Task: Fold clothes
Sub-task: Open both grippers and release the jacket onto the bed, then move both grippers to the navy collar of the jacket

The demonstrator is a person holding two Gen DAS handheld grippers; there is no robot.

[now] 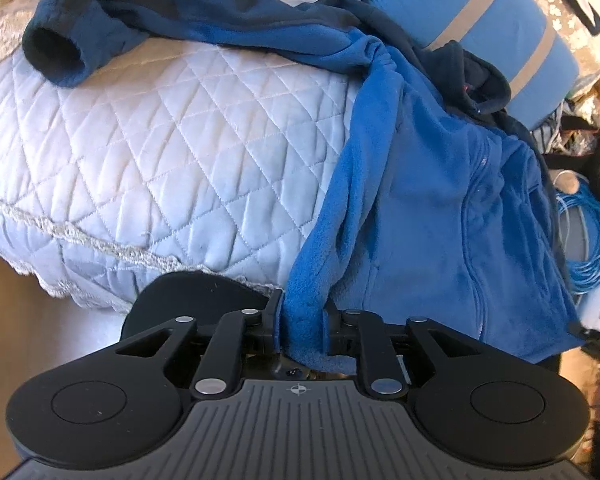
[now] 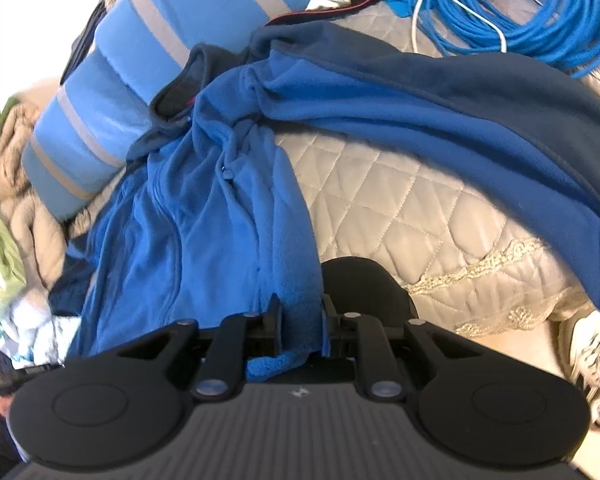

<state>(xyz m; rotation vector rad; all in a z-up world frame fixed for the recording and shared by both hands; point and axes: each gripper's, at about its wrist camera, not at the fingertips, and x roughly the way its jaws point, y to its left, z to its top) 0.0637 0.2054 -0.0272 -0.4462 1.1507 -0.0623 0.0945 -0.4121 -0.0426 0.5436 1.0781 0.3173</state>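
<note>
A blue fleece jacket (image 1: 428,208) with navy panels lies across a quilted white bedspread (image 1: 172,152). My left gripper (image 1: 302,320) is shut on a bunched hem edge of the jacket at the bed's near edge. One sleeve with a dark cuff (image 1: 56,52) stretches away to the far left. In the right wrist view the same jacket (image 2: 204,216) hangs toward me, and my right gripper (image 2: 300,320) is shut on another part of its hem. The other sleeve (image 2: 480,120) runs off to the right over the bedspread (image 2: 400,208).
A light blue rolled cushion with grey stripes (image 1: 480,20) (image 2: 140,60) lies behind the jacket. A coil of blue cable (image 2: 520,12) (image 1: 592,240) sits at the bed's far side. A sneaker (image 2: 596,368) is on the floor. Beige and green fabric (image 2: 4,168) is piled on the left.
</note>
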